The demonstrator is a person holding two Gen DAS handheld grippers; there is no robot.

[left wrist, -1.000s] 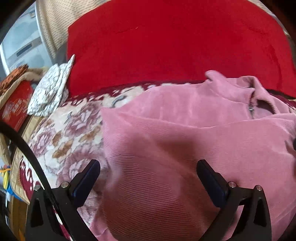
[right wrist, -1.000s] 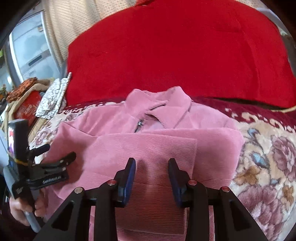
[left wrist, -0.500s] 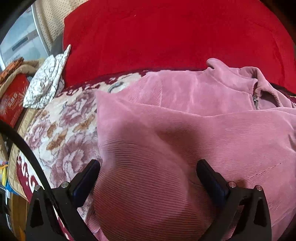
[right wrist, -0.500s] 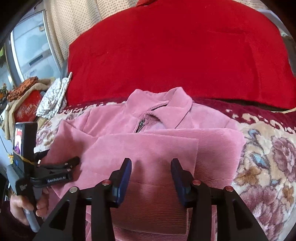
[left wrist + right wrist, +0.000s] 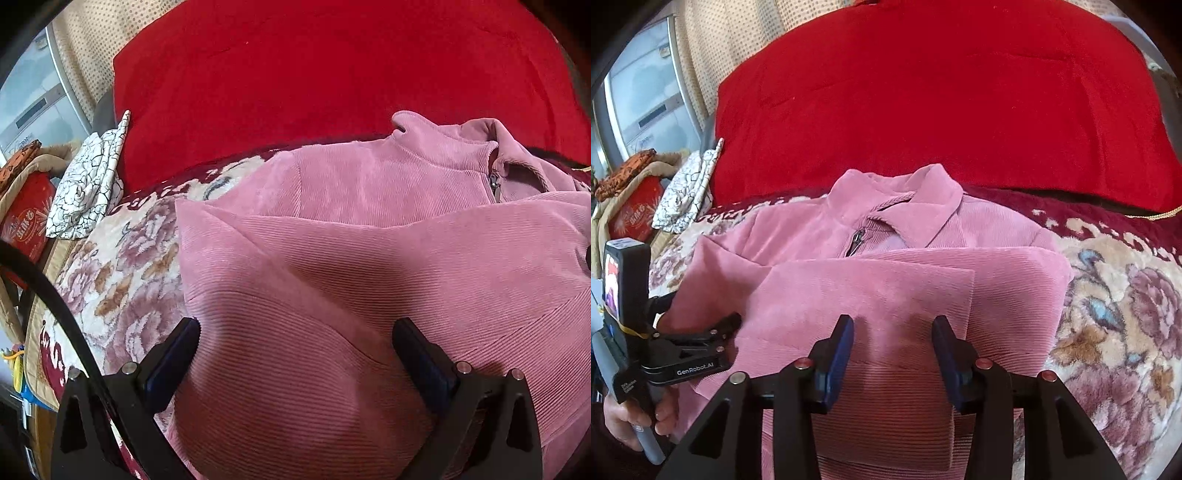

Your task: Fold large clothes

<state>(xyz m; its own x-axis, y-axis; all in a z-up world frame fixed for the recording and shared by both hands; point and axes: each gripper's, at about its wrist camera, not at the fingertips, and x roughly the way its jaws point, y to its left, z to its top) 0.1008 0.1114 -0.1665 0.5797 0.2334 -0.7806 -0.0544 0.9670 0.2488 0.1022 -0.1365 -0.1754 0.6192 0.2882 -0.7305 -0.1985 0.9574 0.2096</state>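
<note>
Pink corduroy jacket (image 5: 871, 288) lies lower centre on the floral blanket (image 5: 1115, 295), bottom part folded up toward the collar, so my left gripper (image 5: 295, 350) hangs wide open and my right gripper (image 5: 892, 350) part-open, both gripping nothing, probably ready for the next fold.

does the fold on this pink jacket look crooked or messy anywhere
Mostly tidy. The pink jacket lies folded on the floral blanket, collar flat. One oddity: the folded-over panel's left edge runs slanted, so its corner sticks out past the body.
</note>
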